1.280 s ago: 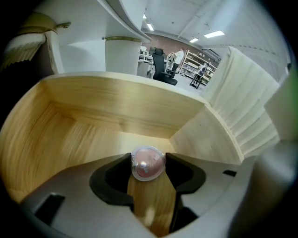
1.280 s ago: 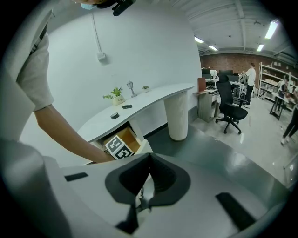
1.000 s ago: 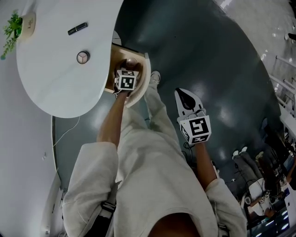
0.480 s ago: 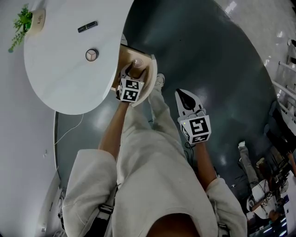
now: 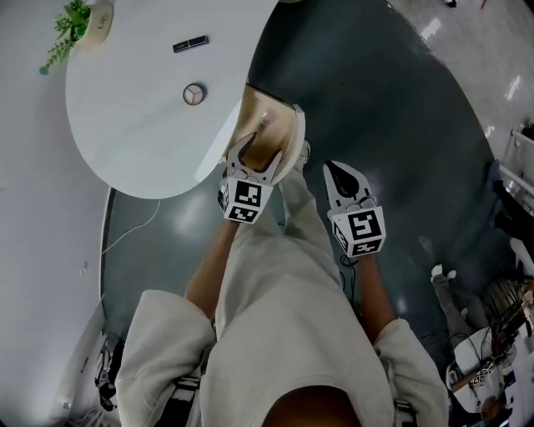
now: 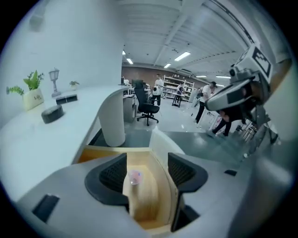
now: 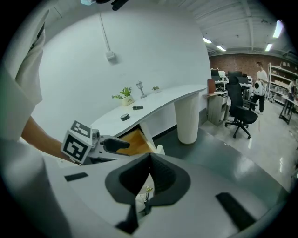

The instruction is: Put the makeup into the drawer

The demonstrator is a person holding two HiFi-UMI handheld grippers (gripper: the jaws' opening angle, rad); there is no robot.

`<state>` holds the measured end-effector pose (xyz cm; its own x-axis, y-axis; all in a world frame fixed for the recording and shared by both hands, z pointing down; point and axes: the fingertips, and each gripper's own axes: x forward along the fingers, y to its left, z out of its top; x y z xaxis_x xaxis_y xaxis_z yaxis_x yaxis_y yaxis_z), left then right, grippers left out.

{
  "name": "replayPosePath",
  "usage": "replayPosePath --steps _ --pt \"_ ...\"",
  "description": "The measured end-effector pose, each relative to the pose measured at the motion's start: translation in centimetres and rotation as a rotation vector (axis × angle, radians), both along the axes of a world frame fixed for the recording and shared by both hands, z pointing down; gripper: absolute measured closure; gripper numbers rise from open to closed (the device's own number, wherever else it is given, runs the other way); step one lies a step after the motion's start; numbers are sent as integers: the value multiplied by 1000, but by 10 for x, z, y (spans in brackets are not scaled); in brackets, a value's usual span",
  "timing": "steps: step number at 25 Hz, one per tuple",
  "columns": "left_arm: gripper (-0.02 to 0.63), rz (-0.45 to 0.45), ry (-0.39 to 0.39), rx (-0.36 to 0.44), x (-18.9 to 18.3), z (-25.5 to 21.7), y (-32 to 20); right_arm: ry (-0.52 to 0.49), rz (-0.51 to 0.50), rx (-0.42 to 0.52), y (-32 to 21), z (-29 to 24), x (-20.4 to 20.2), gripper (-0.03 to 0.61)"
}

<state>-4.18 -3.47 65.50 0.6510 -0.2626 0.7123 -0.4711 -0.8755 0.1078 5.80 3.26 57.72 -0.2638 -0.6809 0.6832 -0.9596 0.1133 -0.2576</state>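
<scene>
The wooden drawer (image 5: 292, 143) stands pulled out from under the white table (image 5: 142, 125). A small pink makeup item (image 5: 266, 119) lies on the drawer floor, and it shows again between the jaws as the pink item (image 6: 134, 176) in the left gripper view. My left gripper (image 5: 254, 155) hovers open over the drawer's near end, with nothing in its jaws. On the tabletop rest a round compact (image 5: 194, 94) and a black stick (image 5: 190, 43). My right gripper (image 5: 340, 175) is shut and empty, out over the dark floor to the right of the drawer.
A potted plant (image 5: 82, 20) stands at the table's far edge. A white round column (image 6: 113, 116) holds up the table beside the drawer. A cable (image 5: 133, 233) runs along the floor at the left. Office chairs and people are far off.
My left gripper has drawn back out of the drawer toward the body, and the pink item stays inside. The right gripper has hardly moved.
</scene>
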Motion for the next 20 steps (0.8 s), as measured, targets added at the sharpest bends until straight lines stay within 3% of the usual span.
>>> replayPosePath --steps 7,11,15,20 --pt "354 -72 94 45 -17 -79 -7 -5 -43 21 -18 -3 -20 580" --pt "354 -134 113 100 -36 -120 -36 -14 -67 29 -27 -5 -35 581" --pt "354 -182 82 158 -60 -130 -80 -17 -95 46 -40 -9 -47 581" --pt "354 -197 27 161 -81 -118 -127 -21 -105 49 -44 -12 -58 581"
